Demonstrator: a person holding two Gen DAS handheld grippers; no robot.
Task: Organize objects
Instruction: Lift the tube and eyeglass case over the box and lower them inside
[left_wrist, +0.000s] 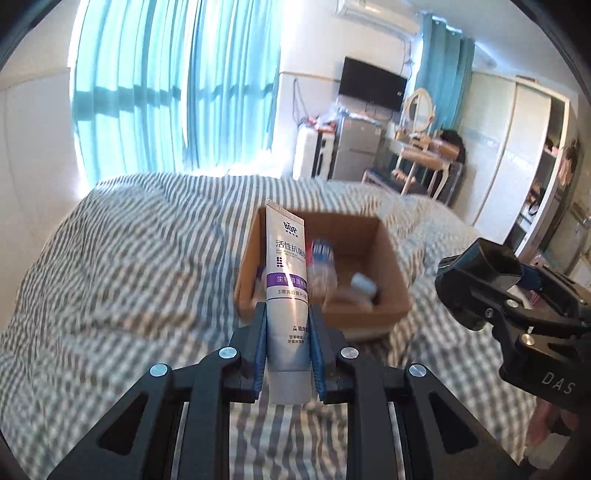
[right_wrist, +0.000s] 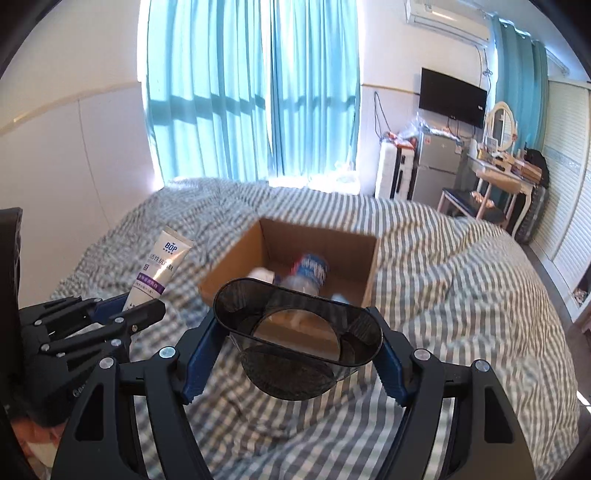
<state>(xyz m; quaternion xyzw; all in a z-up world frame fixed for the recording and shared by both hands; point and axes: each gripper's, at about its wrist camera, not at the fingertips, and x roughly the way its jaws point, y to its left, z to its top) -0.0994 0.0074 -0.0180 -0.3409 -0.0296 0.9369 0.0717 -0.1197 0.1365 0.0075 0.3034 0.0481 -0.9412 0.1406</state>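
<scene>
My left gripper (left_wrist: 287, 317) is shut on a silver and purple toothpaste tube (left_wrist: 286, 273), held upright above the striped bed just in front of an open cardboard box (left_wrist: 384, 236). The tube also shows in the right wrist view (right_wrist: 159, 267). My right gripper (right_wrist: 295, 325) is shut on a dark translucent oval cup (right_wrist: 297, 325), held in front of the box (right_wrist: 369, 258). Inside the box lie a clear bottle with a blue label (right_wrist: 312, 271) and small white items (left_wrist: 364, 284). The right gripper shows at the right of the left wrist view (left_wrist: 517, 295).
The bed has a grey and white striped cover (left_wrist: 129, 277). Blue curtains (right_wrist: 251, 92) hang behind it. A fridge (right_wrist: 436, 166), a wall TV (right_wrist: 452, 96) and a dressing table with mirror (right_wrist: 502, 173) stand at the far right.
</scene>
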